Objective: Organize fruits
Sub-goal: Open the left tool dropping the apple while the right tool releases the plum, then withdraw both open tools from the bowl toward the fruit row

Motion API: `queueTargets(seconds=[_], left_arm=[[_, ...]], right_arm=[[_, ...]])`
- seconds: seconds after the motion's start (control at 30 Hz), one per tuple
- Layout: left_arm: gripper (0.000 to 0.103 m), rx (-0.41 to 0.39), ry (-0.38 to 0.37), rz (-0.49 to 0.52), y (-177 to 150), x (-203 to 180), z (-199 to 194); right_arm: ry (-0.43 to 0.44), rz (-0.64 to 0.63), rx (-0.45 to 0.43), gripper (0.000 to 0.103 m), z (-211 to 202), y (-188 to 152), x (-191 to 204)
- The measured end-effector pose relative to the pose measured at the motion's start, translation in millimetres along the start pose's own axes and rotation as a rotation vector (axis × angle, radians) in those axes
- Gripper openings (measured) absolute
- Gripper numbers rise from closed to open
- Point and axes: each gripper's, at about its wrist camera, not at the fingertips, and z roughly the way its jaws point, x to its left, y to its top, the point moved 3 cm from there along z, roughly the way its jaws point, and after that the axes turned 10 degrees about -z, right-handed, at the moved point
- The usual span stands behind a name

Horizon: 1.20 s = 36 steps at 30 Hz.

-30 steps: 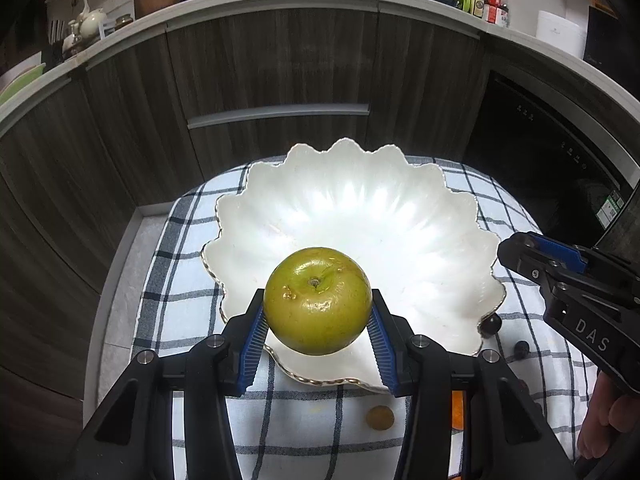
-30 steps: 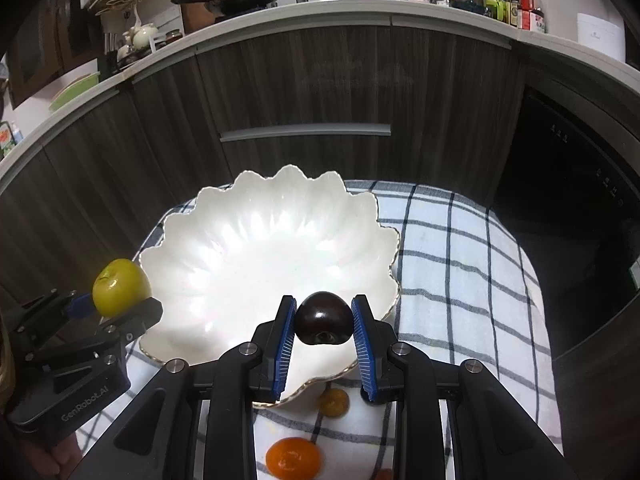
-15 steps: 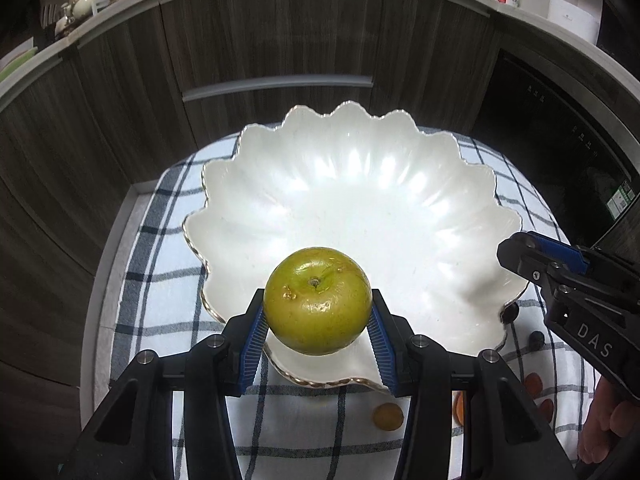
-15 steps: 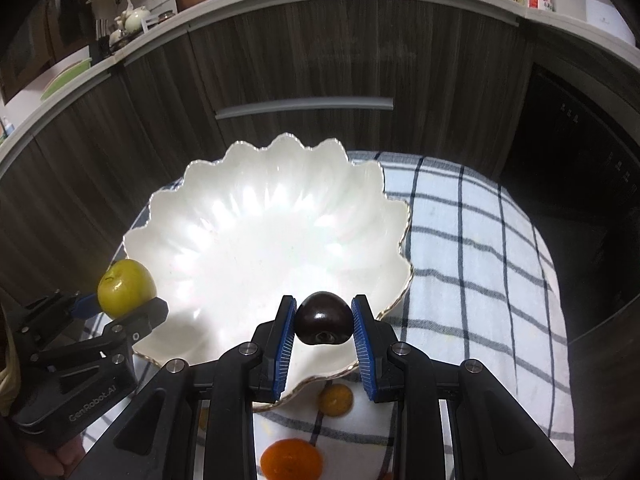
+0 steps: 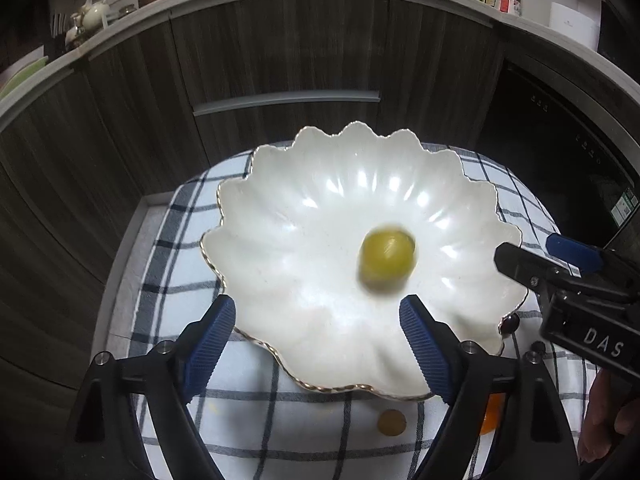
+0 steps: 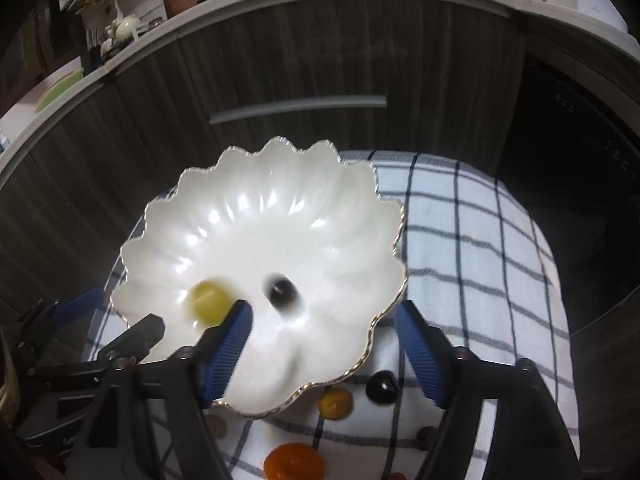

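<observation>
Fruits now loose in bowl

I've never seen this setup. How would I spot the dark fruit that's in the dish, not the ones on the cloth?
Find the white scalloped bowl on the checked cloth. Two blurred fruits lie inside it, near its front. The dark fruit is the smaller, near-black one, right of the yellow-green fruit.
</observation>
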Motion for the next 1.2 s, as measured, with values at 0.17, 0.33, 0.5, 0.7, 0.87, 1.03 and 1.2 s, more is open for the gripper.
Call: queueTargets(seconds=[0.17, 0.33, 0.5, 0.7, 0.87, 1.03, 1.2], left_arm=[[0.096, -0.014, 0.023, -0.017, 5, 4, -3], [0.096, -0.016, 0.027, -0.009, 3, 2, -6], [0.096, -0.019, 0.018, -0.006, 1, -3, -12], [0.096, -0.032, 0.013, -0.002, -3, -9, -23], [0.096, -0.042, 0.006, 0.005, -7, -16, -33], [0.096, -0.052, -0.006, 0.011, -11, -24, -42], [0.096, -0.051, -0.016, 0.007, -17, -31, -48]], right_arm=[[-0.029, 0.028, -0.020, 0.079, -6, 4, -7], [-0.042, 0.037, -0.022, 0.079, -10, 3, -11], [-0.048, 0.048, -0.027, 0.079, -16, 0, -15], [-0.053, 0.059, -0.032, 0.079, -27, -4, -21], [-0.059, 0.060, -0.045, 0.079, -38, -9, -25], [-0.075, 0.063, -0.064, 0.079, -51, -14, -32], [-0.083, 0.075, -0.075, 0.079, -60, -18, -40]])
